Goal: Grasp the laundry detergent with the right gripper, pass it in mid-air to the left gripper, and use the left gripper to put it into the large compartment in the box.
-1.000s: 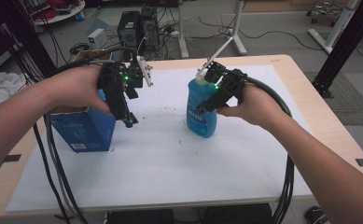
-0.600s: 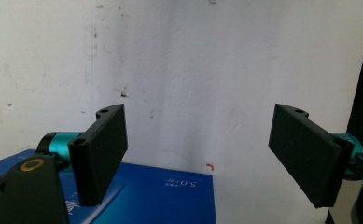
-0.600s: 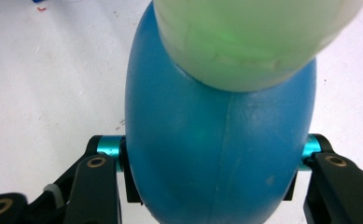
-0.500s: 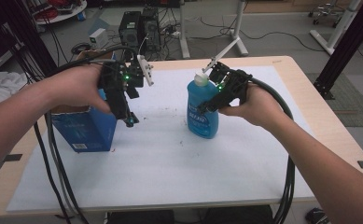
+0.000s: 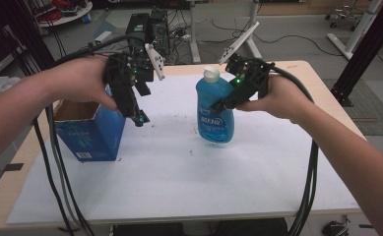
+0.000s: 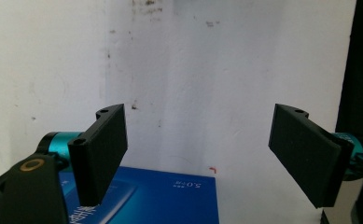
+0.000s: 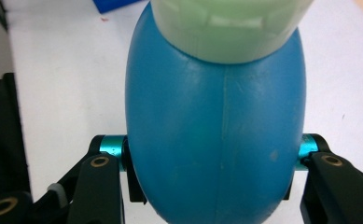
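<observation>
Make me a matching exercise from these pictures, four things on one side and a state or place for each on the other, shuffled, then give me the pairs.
Things:
1. bottle
2. box
3. left gripper
4. cap

States or places:
A. open at the top, on the table's left
B. white, on top of the bottle
C. jaws wide apart, nothing between them
D. blue, clamped in the right gripper

Pairs: 1-D, 2-A, 3-C, 4-B

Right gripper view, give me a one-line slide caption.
Right gripper shut on a blue bottle with a pale cap, above the white table cover.
</observation>
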